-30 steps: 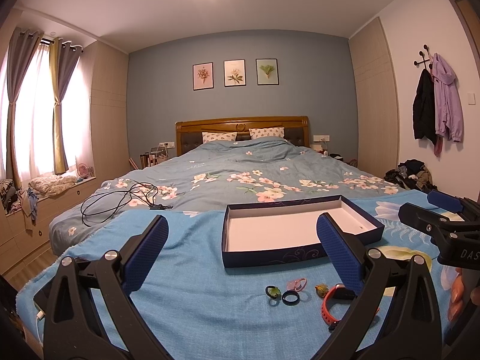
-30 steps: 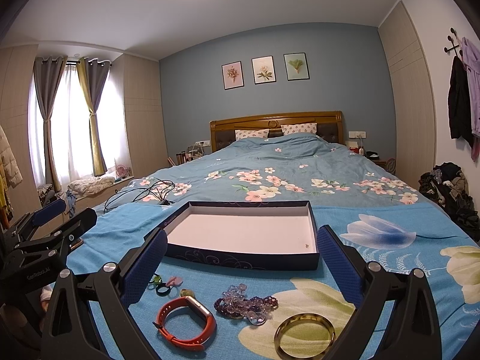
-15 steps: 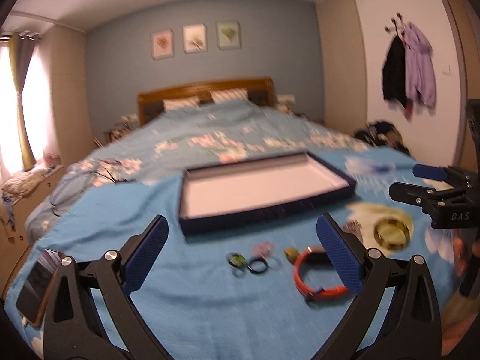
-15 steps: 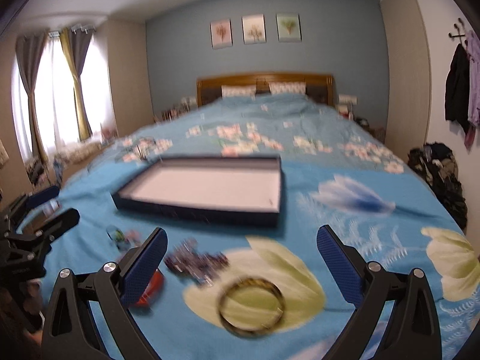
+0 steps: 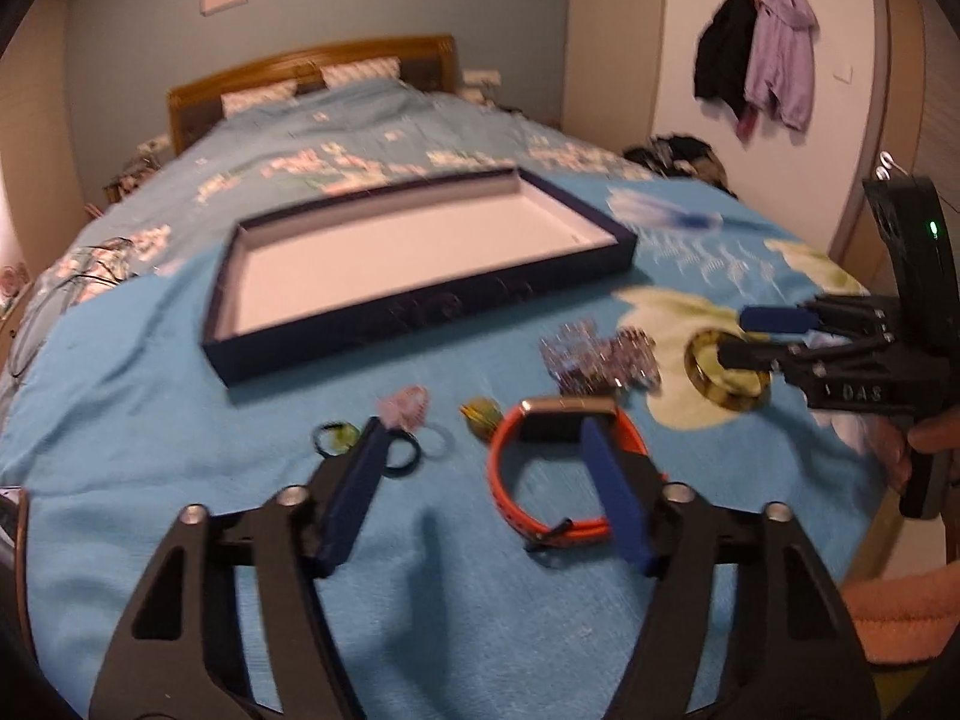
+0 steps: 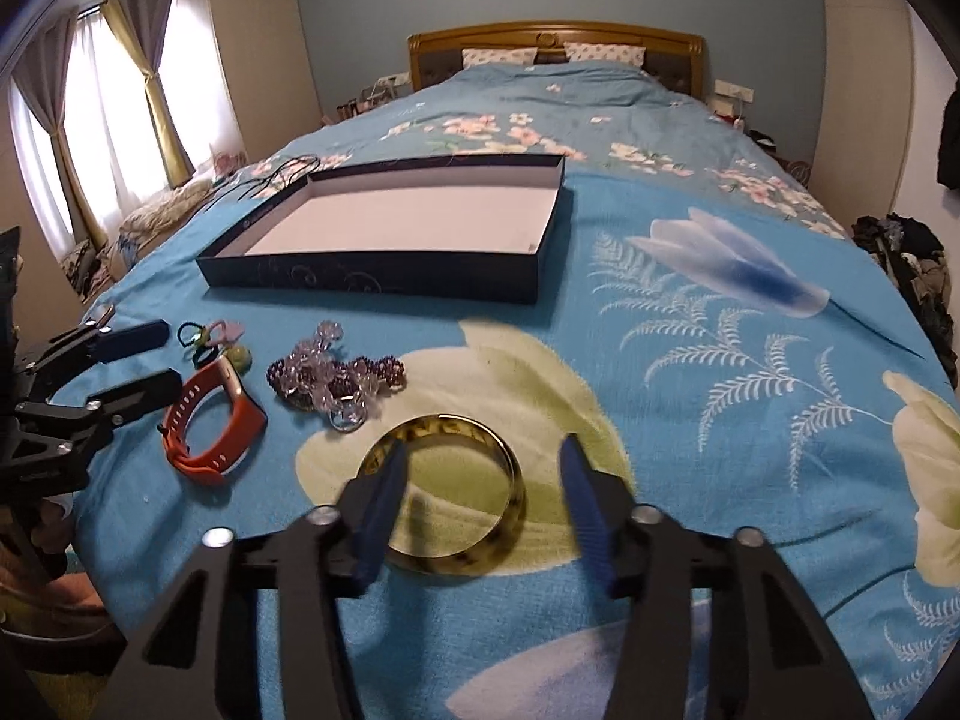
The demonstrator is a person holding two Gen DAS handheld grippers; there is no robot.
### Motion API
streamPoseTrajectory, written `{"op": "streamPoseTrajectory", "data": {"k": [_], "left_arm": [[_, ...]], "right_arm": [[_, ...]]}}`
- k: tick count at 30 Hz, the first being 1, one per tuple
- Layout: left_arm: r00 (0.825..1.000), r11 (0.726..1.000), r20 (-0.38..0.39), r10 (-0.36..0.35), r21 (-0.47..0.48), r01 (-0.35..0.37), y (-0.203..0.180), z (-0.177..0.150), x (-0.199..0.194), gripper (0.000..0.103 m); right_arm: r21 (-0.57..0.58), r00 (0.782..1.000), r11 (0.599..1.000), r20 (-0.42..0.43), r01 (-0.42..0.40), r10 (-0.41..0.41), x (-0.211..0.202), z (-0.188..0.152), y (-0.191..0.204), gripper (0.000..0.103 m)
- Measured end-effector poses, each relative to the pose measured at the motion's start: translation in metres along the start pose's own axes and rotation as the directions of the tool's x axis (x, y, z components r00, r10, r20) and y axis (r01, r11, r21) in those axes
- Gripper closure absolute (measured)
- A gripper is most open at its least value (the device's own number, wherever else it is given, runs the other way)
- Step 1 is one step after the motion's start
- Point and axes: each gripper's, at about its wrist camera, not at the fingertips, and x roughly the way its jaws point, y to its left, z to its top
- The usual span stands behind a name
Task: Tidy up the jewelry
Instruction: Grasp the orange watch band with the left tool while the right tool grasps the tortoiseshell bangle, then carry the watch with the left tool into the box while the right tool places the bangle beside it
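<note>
Gold bangle (image 6: pixel 447 495) lies flat on the bed (image 6: pixel 690 324), with the right gripper (image 6: pixel 480 501) low over it: its left finger sits inside the ring, the right one outside, jaws apart and nothing clamped. To lift it well, I judge the fingers should close on one wall of the bangle rather than span it, then carry it level to the box (image 6: pixel 396 222), which stands empty further up the bed. The left gripper (image 5: pixel 486 489) is also apart and holds nothing; its right finger overlaps the orange band (image 5: pixel 510 480), its left one the small rings (image 5: pixel 399 450), though whether either touches is unclear through the blur. Closing on the band's strap near the clasp looks safest. Purple beads (image 6: pixel 336 375) lie between band and bangle.
</note>
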Motion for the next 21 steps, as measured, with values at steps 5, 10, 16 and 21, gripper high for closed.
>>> {"op": "streamPoseTrajectory", "data": {"k": [5, 10, 16, 21], "left_arm": [[0.995, 0.998, -0.075, -0.064, 0.006, 0.064, -0.004, -0.001, 0.016, 0.06], [0.985, 0.996, -0.147, -0.092, -0.015, 0.091, 0.001, 0.001, 0.031, 0.062], [0.979, 0.995, -0.177, -0.102, -0.007, 0.102, 0.002, 0.006, 0.036, 0.089], [0.975, 0.993, -0.189, -0.115, -0.023, 0.113, 0.004, 0.009, 0.033, 0.095]], "right_arm": [[-0.015, 1.0, 1.0, -0.03, -0.005, 0.005, 0.008, 0.003, -0.002, 0.077], [-0.034, 0.999, 0.999, -0.037, 0.001, -0.002, 0.009, 0.004, -0.003, 0.084], [-0.049, 0.999, 0.999, -0.04, -0.005, 0.003, 0.01, 0.006, -0.005, 0.097], [-0.028, 0.999, 0.999, -0.035, -0.028, 0.027, 0.008, 0.006, -0.009, 0.097]]}}
